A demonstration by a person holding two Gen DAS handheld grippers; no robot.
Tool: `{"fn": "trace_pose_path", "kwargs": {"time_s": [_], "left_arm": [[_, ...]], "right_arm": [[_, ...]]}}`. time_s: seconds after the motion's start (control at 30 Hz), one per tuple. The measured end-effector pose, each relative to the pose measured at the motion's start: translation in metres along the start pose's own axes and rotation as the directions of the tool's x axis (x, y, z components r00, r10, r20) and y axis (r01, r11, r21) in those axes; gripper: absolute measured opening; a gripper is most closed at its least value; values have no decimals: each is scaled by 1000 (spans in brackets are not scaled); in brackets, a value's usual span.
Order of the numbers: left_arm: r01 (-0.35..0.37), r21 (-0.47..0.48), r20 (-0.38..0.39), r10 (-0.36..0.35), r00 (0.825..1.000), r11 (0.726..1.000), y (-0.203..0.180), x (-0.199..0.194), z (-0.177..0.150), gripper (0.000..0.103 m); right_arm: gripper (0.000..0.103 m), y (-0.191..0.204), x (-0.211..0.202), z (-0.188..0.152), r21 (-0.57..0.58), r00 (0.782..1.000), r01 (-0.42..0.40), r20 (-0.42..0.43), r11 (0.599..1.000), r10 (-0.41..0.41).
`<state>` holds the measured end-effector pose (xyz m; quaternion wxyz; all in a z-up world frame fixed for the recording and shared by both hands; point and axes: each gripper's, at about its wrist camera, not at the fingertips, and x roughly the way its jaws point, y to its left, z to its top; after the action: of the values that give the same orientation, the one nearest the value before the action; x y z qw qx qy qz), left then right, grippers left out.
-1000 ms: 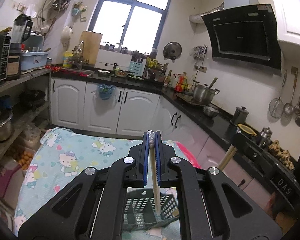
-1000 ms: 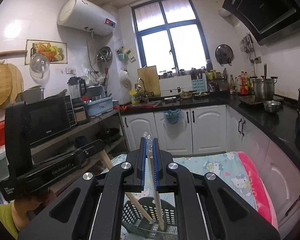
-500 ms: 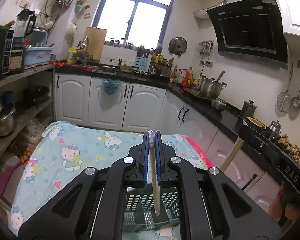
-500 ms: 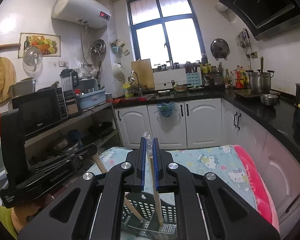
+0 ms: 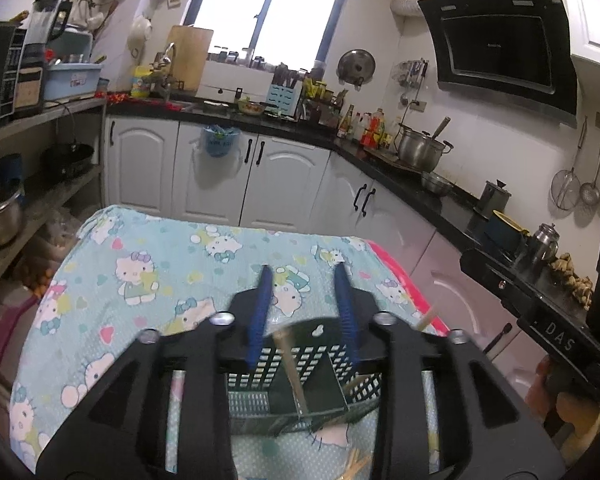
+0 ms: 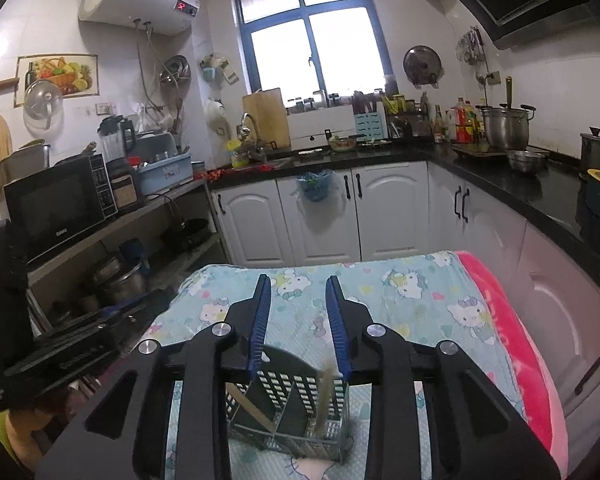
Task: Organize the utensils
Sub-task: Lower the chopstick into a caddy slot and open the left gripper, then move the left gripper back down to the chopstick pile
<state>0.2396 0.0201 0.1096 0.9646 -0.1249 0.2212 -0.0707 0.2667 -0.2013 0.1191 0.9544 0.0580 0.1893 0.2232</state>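
A dark perforated utensil caddy (image 5: 300,376) stands on the Hello Kitty cloth below both grippers; it also shows in the right wrist view (image 6: 288,412). My left gripper (image 5: 304,276) is open above it, and a blurred wooden chopstick (image 5: 290,364) stands loose in a compartment. My right gripper (image 6: 296,280) is open above the caddy, and a blurred chopstick (image 6: 325,396) stands in the right compartment. Another wooden stick (image 6: 248,406) leans in the left compartment. A few loose chopsticks (image 5: 354,466) lie on the cloth near the caddy.
The table with the light blue cloth (image 5: 148,280) has a pink edge (image 6: 512,344) on the right. White cabinets and a black counter (image 5: 384,168) run behind and to the right. Shelves with pots (image 6: 116,276) stand at the left.
Both grippers have opened and let go of their chopsticks, which have dropped into the caddy. Both cameras have tilted down toward the table.
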Motion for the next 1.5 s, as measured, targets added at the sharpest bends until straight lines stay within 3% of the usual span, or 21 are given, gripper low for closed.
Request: {"fn": "trace_pose_path", "kwargs": {"time_s": [0.17,0.4,0.67,1.03,1.5], "left_arm": [[6,-20,8,-6,1000,1000,4,-17,-2,52],[8,-50,30,-6,1000,999,11,-43,-8,91],[14,-87,30,-11,999,996,20,-65,-22,92],[12,-96,-10,-13,1000,995,30,-84,-49,92],[-1,-118,-64,-6,998,993,37,-92,-78,92]], "right_arm": [[46,-3,-10,-7,0,1000,19,-5,1000,-19],[61,-4,-31,-17,-13,999,42,-9,999,-42],[70,-1,-53,-26,-20,999,43,-9,999,-43],[72,4,-77,-39,-39,999,37,-14,999,-38],[73,20,-87,-71,-83,997,11,-80,997,-17]]}}
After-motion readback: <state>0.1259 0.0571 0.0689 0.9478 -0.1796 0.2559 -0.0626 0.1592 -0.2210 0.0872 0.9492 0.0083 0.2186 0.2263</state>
